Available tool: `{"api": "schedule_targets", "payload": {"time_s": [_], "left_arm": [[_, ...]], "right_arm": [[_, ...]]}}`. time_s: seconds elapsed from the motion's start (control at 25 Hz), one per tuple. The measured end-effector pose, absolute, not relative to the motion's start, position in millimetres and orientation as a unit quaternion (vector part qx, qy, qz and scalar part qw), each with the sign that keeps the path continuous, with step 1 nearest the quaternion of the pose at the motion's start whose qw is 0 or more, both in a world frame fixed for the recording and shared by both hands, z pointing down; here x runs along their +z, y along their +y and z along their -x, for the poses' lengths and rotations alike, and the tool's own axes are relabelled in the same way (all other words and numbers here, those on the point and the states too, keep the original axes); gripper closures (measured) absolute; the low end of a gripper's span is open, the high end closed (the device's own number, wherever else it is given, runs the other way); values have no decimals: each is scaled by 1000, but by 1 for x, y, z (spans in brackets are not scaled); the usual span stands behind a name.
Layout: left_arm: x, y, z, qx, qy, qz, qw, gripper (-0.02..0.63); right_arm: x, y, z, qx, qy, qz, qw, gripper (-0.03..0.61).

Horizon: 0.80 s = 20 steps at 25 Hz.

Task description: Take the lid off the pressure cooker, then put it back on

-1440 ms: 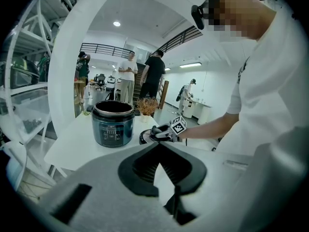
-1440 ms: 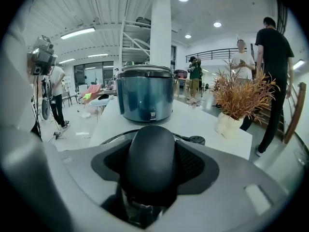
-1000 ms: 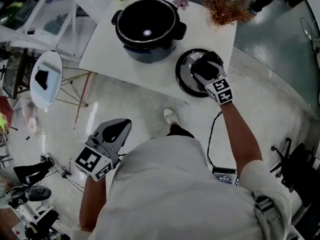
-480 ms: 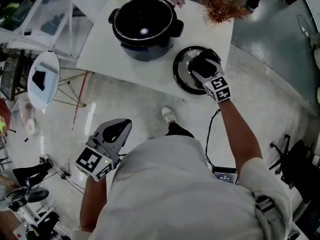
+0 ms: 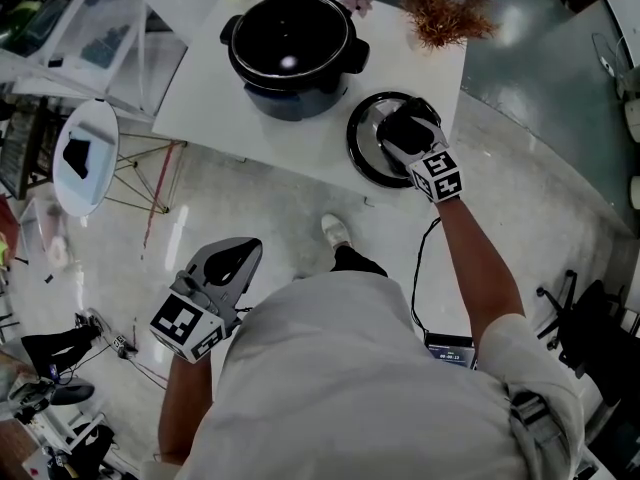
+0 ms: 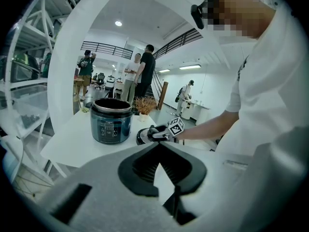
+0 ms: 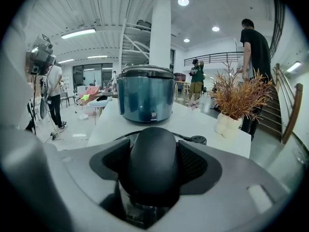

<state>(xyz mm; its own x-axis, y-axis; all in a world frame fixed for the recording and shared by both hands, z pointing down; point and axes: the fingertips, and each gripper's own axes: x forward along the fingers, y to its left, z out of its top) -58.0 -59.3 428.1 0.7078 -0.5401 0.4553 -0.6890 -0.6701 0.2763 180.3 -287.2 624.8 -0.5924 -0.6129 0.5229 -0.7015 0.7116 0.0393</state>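
Starts from the white tabletop (image 5: 200, 98), with little spare room at its near right corner. Carries the pressure cooker (image 5: 292, 53) at the far side, open-mouthed and lidless, well apart from either tool.

Finds the lid (image 5: 368, 153) lying flat near that right corner, close to the front edge. Risks a slide off the tabletop under any sideways drag during a regrasp.

Puts the right tool (image 5: 402, 128) over the lid, jaws just now opening wider and spread to either side of the black handle (image 7: 154, 168), apparently no longer squeezing it. Invites a slip on the next lift, given a rounded, smooth-looking handle and a possible half-made closure. Threatens a tilted lid, a drop back onto the tabletop, or a skewed seating on the pot rim.

Leaves the left tool (image 5: 235, 256) low by the person's side, pressed together on nothing, well away from the tabletop. Offers no steadying, hence a pot free to shift under a shove from the lid.

Keeps the potted dry plant (image 5: 445, 13) near the lid's far side, within brushing reach of a wide swing.
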Motion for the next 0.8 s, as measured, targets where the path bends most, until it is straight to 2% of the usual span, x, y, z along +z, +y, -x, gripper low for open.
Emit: {"api": "schedule_targets", "payload": {"time_s": [0.12, 0.8], "left_arm": [[428, -55, 60, 169, -340, -899, 219, 607], [435, -17, 46, 157, -296, -917, 217, 607]], "right_arm": [[617, -283, -179, 83, -889, -373, 253, 237], [565, -225, -198, 59, -882, -408, 231, 241]]}}
